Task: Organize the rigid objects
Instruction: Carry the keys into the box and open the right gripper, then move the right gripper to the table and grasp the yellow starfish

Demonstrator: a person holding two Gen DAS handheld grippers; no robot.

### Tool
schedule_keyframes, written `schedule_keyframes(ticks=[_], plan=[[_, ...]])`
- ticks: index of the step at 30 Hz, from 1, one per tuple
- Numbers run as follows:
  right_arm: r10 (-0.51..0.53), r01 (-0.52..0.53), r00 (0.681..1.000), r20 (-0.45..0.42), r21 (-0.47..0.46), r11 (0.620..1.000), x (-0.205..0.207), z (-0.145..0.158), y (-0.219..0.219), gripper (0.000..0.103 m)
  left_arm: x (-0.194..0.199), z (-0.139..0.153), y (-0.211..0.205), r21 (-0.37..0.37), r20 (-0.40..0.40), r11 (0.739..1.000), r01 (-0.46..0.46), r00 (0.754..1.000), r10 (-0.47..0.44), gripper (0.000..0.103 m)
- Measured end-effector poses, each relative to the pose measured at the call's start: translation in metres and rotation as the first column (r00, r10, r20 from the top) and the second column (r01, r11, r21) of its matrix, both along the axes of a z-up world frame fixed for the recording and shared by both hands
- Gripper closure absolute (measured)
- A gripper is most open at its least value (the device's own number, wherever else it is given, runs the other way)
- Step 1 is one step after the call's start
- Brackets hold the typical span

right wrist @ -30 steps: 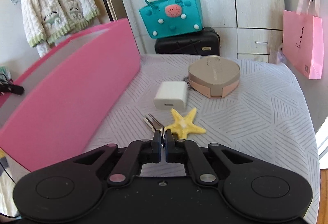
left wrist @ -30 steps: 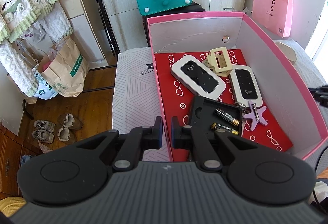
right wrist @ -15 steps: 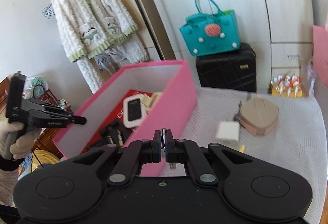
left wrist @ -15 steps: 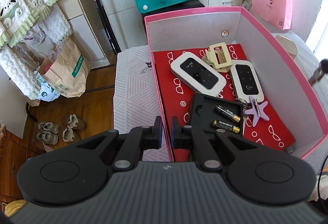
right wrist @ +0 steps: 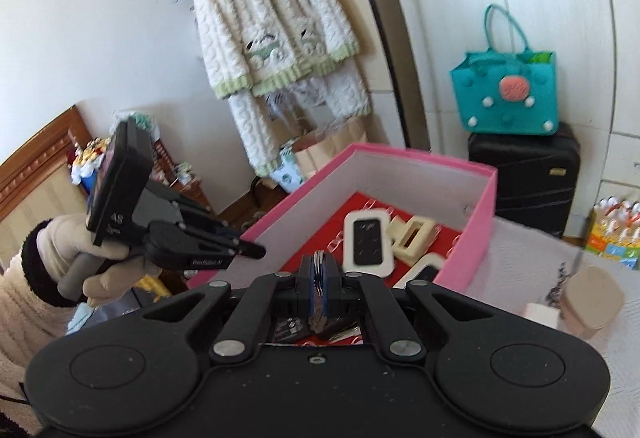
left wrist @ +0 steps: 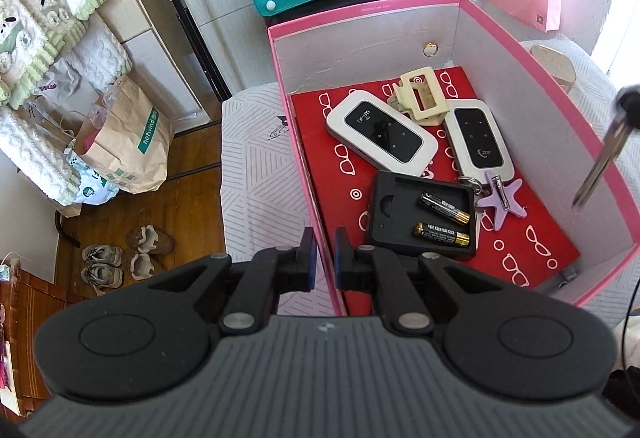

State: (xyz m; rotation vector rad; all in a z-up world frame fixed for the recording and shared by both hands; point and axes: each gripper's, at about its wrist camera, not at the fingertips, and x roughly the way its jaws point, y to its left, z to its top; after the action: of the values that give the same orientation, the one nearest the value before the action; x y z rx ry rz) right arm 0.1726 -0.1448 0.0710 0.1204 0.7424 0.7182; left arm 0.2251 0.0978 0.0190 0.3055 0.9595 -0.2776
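Since a second ago the right gripper (right wrist: 319, 278) has lifted off the striped bedcover (left wrist: 256, 165), where it pinched the keys (left wrist: 600, 165) beside a yellow starfish, and now hangs over the right rim of the pink box (left wrist: 400, 3) with the keys dangling below it. Its jaws are pressed tight on the key ring, whose metal edge shows between the pads. The left gripper (left wrist: 322, 254) has stayed put, its jaws pinching the box's near left wall.

Inside the box, nearest the left gripper, a black tray (left wrist: 404, 197) lies on the red lining near the front edge, with two batteries (left wrist: 442, 206) in it. Just right of the tray lies a purple starfish charm (left wrist: 505, 197) on a ring. Beyond it lie two white wifi routers (left wrist: 380, 131), one toward the middle and one toward the right wall, with a cream hair claw (left wrist: 420, 99) resting between them toward the back wall.

In the right wrist view a gloved hand (right wrist: 80, 254) holds the left gripper at the box's left side. Outside the box, on the bedcover by its right wall, sit a white charger (right wrist: 540, 314) and a beige case (right wrist: 592, 298).
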Motion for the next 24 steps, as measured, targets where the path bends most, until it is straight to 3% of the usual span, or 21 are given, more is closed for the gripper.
schedule_keyframes(ticks=[9, 10, 19, 24], plan=[[0.066, -0.064, 0.987, -0.148, 0.020, 0.998, 0.016, -0.038, 0.021, 0.097, 0.000, 0.000, 0.002, -0.009, 0.003, 1.000, -0.002, 1.000, 0.002, 0.097], [0.068, -0.066, 0.988, -0.142, 0.017, 0.998, 0.014, -0.037, 0.021, 0.092, -0.001, 0.000, 0.003, -0.012, 0.004, 1.000, -0.002, 1.000, 0.002, 0.097], [-0.080, 0.080, 0.996, -0.039, 0.004, 0.997, -0.004, -0.018, -0.032, 0.091, 0.000, 0.001, 0.005, -0.036, 0.008, 0.999, -0.011, 1.000, 0.011, 0.097], [-0.199, 0.198, 0.980, -0.029, -0.044, 0.979, -0.013, -0.024, -0.070, 0.078, 0.000, 0.001, 0.008, -0.044, -0.002, 0.999, -0.011, 1.000, 0.011, 0.097]])
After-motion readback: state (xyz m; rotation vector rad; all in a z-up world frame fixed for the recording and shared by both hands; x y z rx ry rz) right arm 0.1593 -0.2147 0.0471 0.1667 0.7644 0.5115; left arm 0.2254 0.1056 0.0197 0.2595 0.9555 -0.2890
